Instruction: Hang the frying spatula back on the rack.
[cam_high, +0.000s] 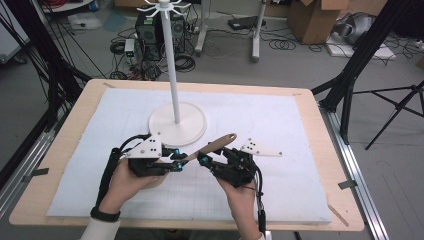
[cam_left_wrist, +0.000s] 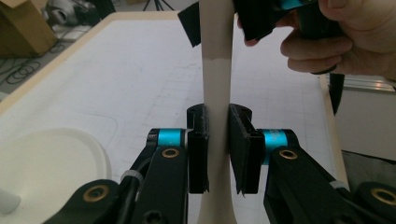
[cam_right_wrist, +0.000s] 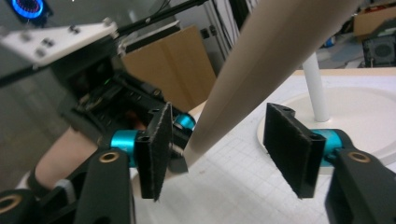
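Clamping the unlabelled wooden utensil (cam_left_wrist: 215, 93) beside the white stand (cam_high: 177, 122), left gripper (cam_left_wrist: 217, 140) holds; right gripper (cam_right_wrist: 231, 149) jaws stand apart around it.

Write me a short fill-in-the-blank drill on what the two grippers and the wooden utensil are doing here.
1. The left gripper is ___ on the wooden utensil.
2. The right gripper has the utensil's handle between its jaws, which are ___.
3. Behind the hands, the white stand rests on the ___.

Missing words: shut; open; table

Even, bright indoor light; close foreground blurred, shadows soft.
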